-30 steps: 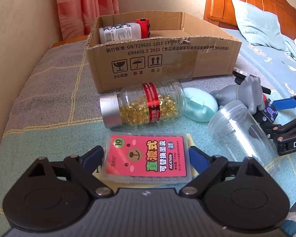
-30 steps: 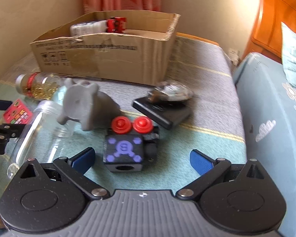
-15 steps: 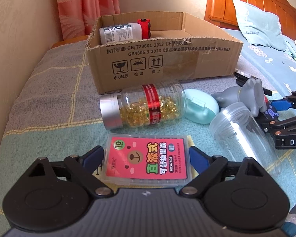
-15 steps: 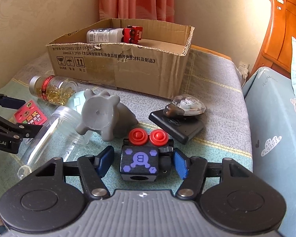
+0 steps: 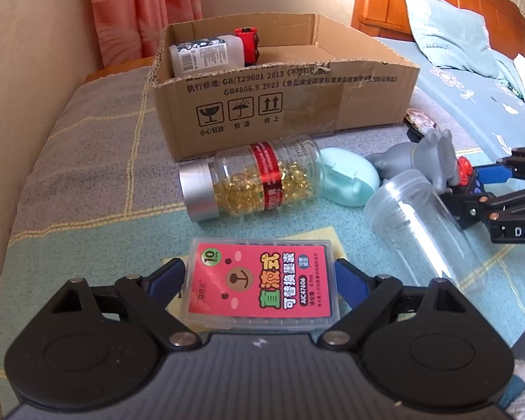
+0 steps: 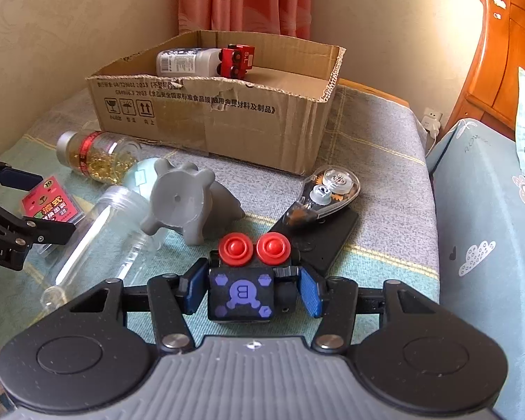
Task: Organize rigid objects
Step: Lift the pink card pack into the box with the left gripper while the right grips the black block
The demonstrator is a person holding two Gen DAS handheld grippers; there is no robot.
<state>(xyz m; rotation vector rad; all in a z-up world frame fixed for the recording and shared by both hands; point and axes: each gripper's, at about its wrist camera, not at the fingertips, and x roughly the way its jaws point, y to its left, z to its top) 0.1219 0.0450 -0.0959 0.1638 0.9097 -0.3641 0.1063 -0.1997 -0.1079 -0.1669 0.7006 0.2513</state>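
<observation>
The right hand-held gripper [image 6: 250,288] had just been closing and its blue pads pressed both sides of the black cube toy [image 6: 241,292] with two red buttons, on the bed cover just in front of the grey animal figure [image 6: 182,206]. The left hand-held gripper [image 5: 260,276] stood open around the pink-labelled plastic case [image 5: 260,281], pads apart from it. Cardboard box [image 5: 297,105] behind held a white bottle [image 5: 206,54].

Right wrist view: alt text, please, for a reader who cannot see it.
The right tongs have just been closing and now clamp a black toy cube with two red knobs on a bedspread. Behind lie a grey animal figure, a clear jar and a cardboard box.
</observation>
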